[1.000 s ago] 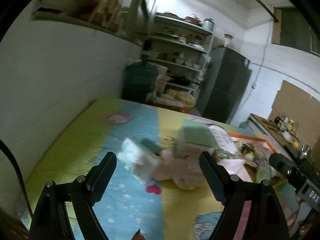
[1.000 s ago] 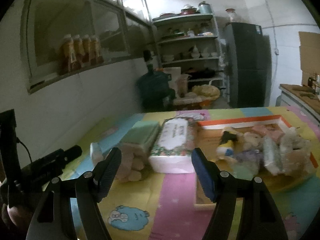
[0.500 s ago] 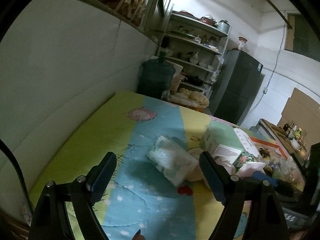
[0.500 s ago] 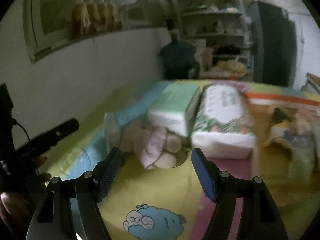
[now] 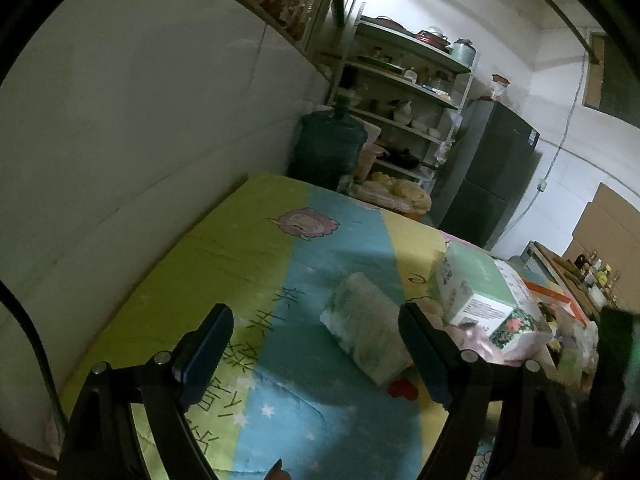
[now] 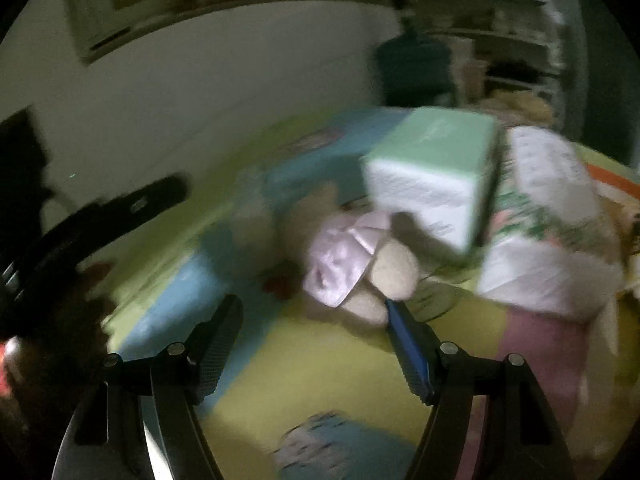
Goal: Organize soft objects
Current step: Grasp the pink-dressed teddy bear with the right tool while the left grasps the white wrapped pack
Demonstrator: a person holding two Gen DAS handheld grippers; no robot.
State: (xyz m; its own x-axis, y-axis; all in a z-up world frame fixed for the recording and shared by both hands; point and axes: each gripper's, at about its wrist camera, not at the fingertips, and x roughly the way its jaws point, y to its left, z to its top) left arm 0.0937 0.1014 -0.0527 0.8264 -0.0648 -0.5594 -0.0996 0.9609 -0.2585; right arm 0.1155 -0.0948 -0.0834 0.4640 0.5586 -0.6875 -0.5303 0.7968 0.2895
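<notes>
A soft white pack with green print (image 5: 366, 326) lies on the striped cartoon sheet (image 5: 248, 264), just ahead of my left gripper (image 5: 316, 324), which stands open and holds nothing. A cream plush toy with a pink cloth (image 6: 352, 258) lies in front of my right gripper (image 6: 314, 312); that gripper is open and bare, its right finger close to the toy. Behind the toy stand a mint-green tissue pack (image 6: 434, 172) (image 5: 472, 284) and a floral-print pack (image 6: 548, 208). The right wrist view is blurred.
An orange-rimmed tray (image 5: 550, 292) with more soft things sits at the right. A white wall runs along the left of the table. Beyond the far edge are a large water jug (image 5: 326, 148), shelves (image 5: 404, 92) and a dark fridge (image 5: 492, 168). The left gripper's body shows at the left of the right wrist view.
Both grippers have come down toward the sheet. The right one tilted downward and closed in on the plush toy. The white pack moved right between the left fingers.
</notes>
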